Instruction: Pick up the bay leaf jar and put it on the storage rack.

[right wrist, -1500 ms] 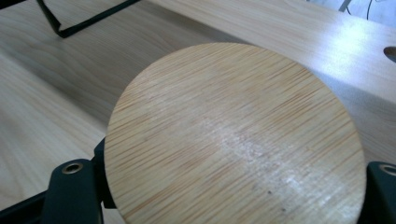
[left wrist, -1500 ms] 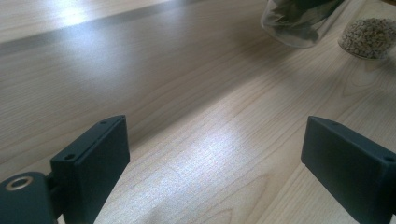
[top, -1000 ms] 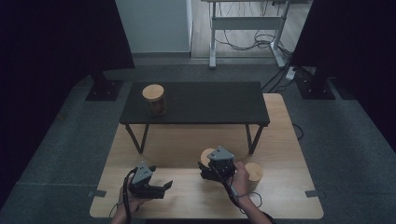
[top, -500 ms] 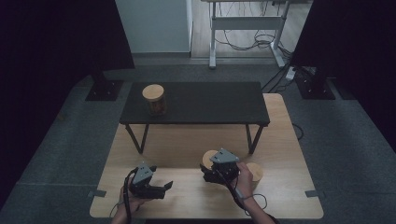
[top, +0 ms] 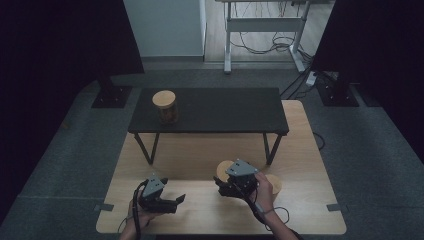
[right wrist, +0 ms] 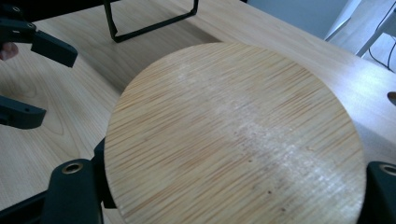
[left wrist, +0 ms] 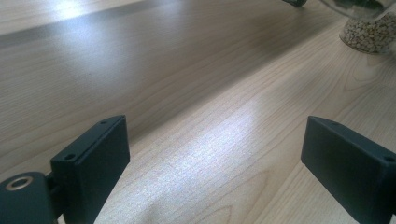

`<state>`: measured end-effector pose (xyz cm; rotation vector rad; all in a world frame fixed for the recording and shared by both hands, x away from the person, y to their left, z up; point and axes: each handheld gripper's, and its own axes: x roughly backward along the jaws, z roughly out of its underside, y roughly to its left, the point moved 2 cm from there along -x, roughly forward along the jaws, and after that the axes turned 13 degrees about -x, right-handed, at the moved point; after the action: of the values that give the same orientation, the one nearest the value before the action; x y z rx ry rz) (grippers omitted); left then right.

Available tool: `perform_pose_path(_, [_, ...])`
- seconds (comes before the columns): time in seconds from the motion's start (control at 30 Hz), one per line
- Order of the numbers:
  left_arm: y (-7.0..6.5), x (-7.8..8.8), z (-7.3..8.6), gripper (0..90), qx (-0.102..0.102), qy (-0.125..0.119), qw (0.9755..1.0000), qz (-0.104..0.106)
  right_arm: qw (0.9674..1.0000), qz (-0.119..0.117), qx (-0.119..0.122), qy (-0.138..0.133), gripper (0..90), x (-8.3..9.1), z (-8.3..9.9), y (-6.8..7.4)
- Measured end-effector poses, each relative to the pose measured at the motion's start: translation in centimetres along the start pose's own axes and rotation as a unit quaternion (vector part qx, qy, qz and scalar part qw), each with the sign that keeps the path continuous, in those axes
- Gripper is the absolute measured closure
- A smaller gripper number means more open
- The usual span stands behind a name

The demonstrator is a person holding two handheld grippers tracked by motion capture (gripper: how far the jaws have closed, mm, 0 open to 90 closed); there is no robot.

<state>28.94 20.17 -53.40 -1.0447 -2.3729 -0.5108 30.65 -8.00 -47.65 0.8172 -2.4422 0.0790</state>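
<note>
1. Surface: light wood-grain worktop (top: 200, 165), pale sheen across the grain in the left gripper view. It stands on grey carpet; dark curtains hang at both sides of the room, and a white-framed desk with loose cables stands at the far end.
2. A low black bench (top: 210, 111) on thin black legs stands on the far half of the worktop. One of its legs appears at the top of the right gripper view.
3. On the left part of the bench: a lidded jar (top: 164, 106), upright, with a round wooden lid and dark contents. Well apart from both grippers.
4. Right gripper (top: 231, 186), near edge of the worktop, right of centre: jaws closed on a round wooden lid (right wrist: 233, 135), one at either side of its rim. In the high view the lid's edge shows just beyond the gripper's grey plate.
5. Just right of the right hand: a second round wooden top (top: 274, 184), partly hidden by the hand; cannot tell what it sits on.
6. Left gripper (top: 172, 201), near edge, left of centre: jaws wide apart, nothing between them, bare worktop ahead.
7. Left gripper view, upper right corner: base of a glass jar (left wrist: 369, 28) holding pale grains, resting on the worktop.
</note>
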Motion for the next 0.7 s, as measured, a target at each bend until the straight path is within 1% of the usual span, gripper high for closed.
perform_pose_path(0.2, [0.1, 0.1, 0.0, 7.7, 0.001, 0.000, 1.0000, -0.002, 0.9998, -0.010, 0.014, -0.010, 25.0, 0.6, -0.5, 0.0])
perform_pose_path(0.33, [0.1, 0.0, 0.0, 7.7, 0.001, 0.001, 1.0000, -0.001, 0.9996, -0.015, 0.018, -0.016, 25.0, 1.0, -0.8, -0.1])
perform_pose_path(0.7, [0.1, 0.1, 0.0, 7.9, 0.002, 0.001, 1.0000, -0.001, 0.9993, -0.023, 0.021, -0.022, 25.0, 1.5, -1.8, 0.0])
